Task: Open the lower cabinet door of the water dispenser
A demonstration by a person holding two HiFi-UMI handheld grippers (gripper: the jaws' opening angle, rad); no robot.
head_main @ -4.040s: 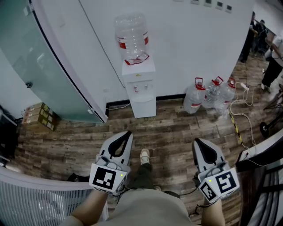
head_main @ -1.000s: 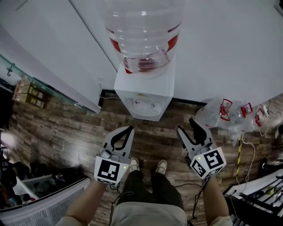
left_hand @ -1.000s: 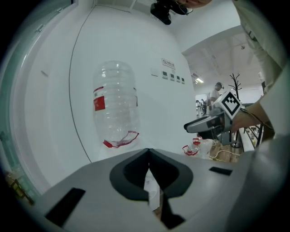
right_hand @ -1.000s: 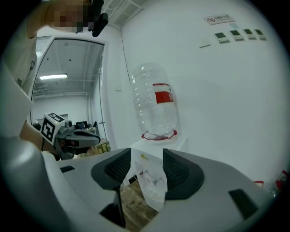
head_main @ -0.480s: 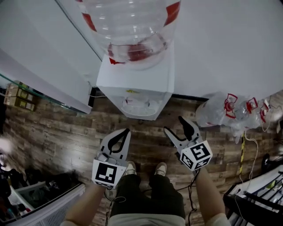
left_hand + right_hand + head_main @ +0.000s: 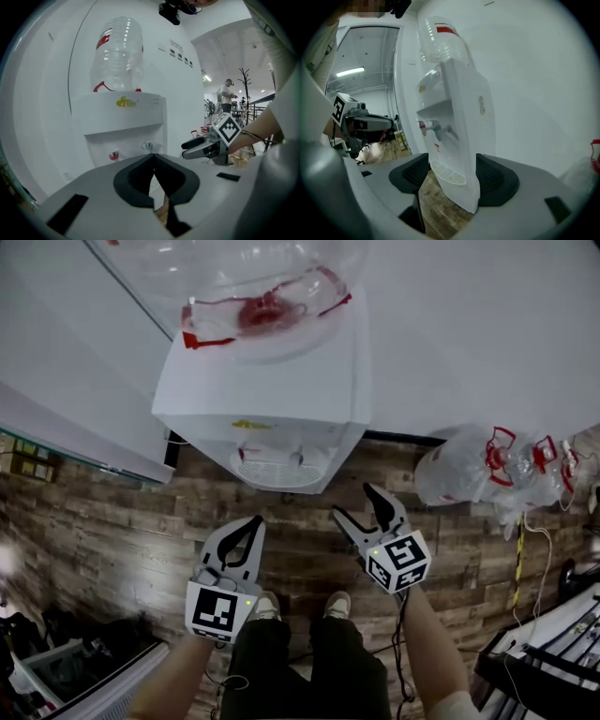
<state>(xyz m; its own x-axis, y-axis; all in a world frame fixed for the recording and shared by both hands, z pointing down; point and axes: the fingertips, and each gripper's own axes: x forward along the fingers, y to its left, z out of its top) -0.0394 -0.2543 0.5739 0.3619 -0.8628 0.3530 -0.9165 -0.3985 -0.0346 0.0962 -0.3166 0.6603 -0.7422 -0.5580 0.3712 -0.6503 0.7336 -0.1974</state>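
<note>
Standing before the water dispenser (image 6: 267, 399) | left gripper (image 6: 251, 523) clenched, empty | right gripper (image 6: 354, 502) jaws opening, nothing between them | lower cabinet door untouched (hardly visible from above), whole opening yet to begin

Far wall: plain white wall (image 6: 469, 334) with a black skirting strip (image 6: 405, 438) along its foot.
Floor: wood-look planks (image 6: 103, 531) in mixed browns and greys, glossy in places.
Left: a white-framed partition (image 6: 75, 442) showing a greenish glass edge, with cardboard boxes (image 6: 21, 463) at its foot.
Right: clear spare bottles (image 6: 459, 474) with red handles, standing by the wall.
Near left: a white slatted panel (image 6: 94, 697), perhaps a radiator.
Near right: a dark metal rack (image 6: 544, 662).
Light: a ceiling strip lamp (image 6: 350, 71) glows beyond the partition.
</note>
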